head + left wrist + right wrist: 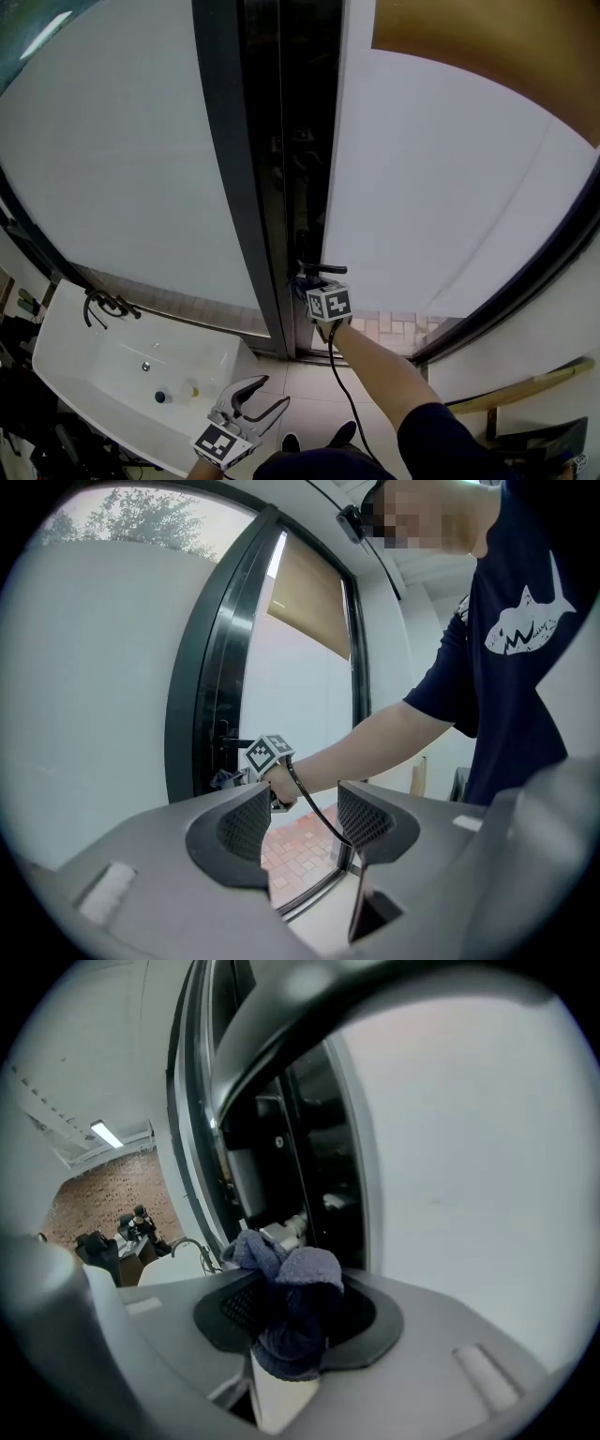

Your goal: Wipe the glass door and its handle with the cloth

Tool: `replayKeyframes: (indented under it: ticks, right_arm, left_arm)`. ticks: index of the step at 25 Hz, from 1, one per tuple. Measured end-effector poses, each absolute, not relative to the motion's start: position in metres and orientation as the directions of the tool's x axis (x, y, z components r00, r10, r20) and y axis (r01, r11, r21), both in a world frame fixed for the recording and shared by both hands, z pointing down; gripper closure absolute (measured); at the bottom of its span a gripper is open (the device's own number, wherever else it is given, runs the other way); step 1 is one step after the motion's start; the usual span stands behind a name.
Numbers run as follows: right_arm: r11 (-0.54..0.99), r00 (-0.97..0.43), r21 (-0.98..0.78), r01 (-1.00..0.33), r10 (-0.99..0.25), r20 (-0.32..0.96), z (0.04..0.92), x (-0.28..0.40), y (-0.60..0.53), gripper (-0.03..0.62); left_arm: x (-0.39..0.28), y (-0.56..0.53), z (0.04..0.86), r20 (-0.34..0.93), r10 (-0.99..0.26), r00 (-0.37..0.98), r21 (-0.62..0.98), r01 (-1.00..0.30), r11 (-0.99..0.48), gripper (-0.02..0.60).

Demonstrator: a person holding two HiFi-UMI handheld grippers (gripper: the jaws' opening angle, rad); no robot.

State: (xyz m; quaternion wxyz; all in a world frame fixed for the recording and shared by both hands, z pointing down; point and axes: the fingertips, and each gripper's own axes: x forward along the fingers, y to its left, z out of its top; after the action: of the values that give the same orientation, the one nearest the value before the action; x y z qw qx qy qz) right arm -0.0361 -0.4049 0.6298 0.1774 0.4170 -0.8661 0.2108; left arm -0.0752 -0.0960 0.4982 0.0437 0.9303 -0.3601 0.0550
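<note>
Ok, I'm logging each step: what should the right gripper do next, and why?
Probably ease the cloth onto the handle and rub along it: the right gripper is shut on the bunched cloth, close by the handle, which makes wiping it the likeliest step.

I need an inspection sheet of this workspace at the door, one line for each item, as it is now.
Surface: glass door, pale pane in a dark frame; marks cannot be told.
Job's things: cloth, bunched, at the handle.
Clutter: small things in the sink.
Grippers: right gripper shut on the cloth; left gripper open, empty, held low.
Cables: black cable hangs beside the forearm.
Surroundings: tan blind; brick paving outside.
</note>
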Motion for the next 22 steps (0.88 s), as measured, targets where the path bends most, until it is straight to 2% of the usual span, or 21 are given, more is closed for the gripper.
replayKeyframes:
  ticks: [5,13,22]
  right_arm:
    - [0.535,-0.547,-0.176,-0.826,-0.684,0.483,0.629,-0.010,-0.404,0.450]
    - [0.518,-0.527,-0.144,-0.843,-0.742,0.414,0.599,0.047,-0.382,0.451]
    - [0.564,-0.572,-0.109,-0.819,-0.781,0.250,0.536,0.087,-0.275,0.451]
  left_arm:
    - [-0.078,-0.095,0.495,0.128,-0.667,0.734,0.043,-0.676,-0.736,0.362]
    - [-0.070,-0.094,0.485,0.121,-0.636,0.762,0.015,-0.642,-0.767,0.362]
    - [-0.059,-0.081,0.479,0.093,-0.573,0.814,-0.008,-0.575,-0.818,0.362]
